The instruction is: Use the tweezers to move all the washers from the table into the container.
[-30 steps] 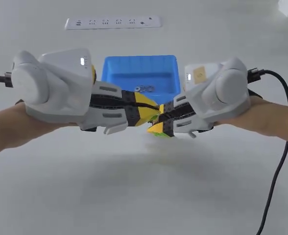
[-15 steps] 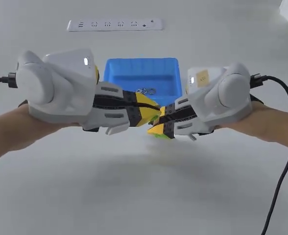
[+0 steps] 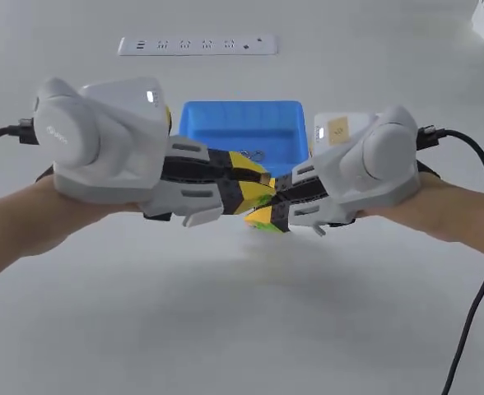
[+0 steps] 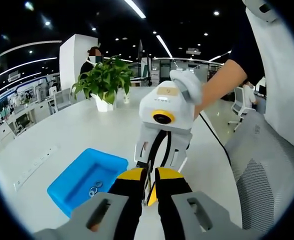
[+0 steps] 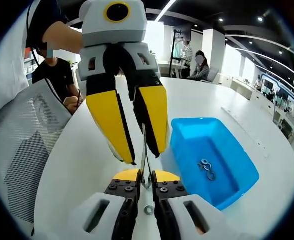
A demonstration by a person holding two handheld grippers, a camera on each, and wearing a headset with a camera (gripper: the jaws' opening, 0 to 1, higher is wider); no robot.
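- Hardly anything has moved in the last second. The left gripper [image 3: 268, 184] and the right gripper [image 3: 262, 216] stay nose to nose just in front of the container [image 3: 225, 111]. In the head view the left one's yellow jaws now lie over a little more of its front edge.
- The right gripper's jaws are pressed together on the lower end of the tweezers [image 5: 144, 155]. These are a thin metal strip standing up from between the jaws in the right gripper view.
- The tweezers' upper end runs into the narrow gap between the left gripper's jaws. I cannot tell whether those jaws pinch it or only stand beside it.
- In the left gripper view the tweezers show as a thin line between that gripper's own jaws, with the right gripper facing it head-on just beyond.
- The container is a blue open tray on the white table [image 3: 242, 321]. Several washers [image 5: 206, 169] lie grouped on its floor.
- One washer [image 5: 148, 210] lies flat on the table outside the container, below the right gripper's jaws in the right gripper view.
- A power strip [image 3: 197, 45] lies on the table beyond the container, well apart from it.
- A black cable [image 3: 448, 136] leaves the back of the right gripper.
- A potted plant [image 4: 104, 80] stands on the table, and a mesh chair [image 4: 267, 175] is beside the table.
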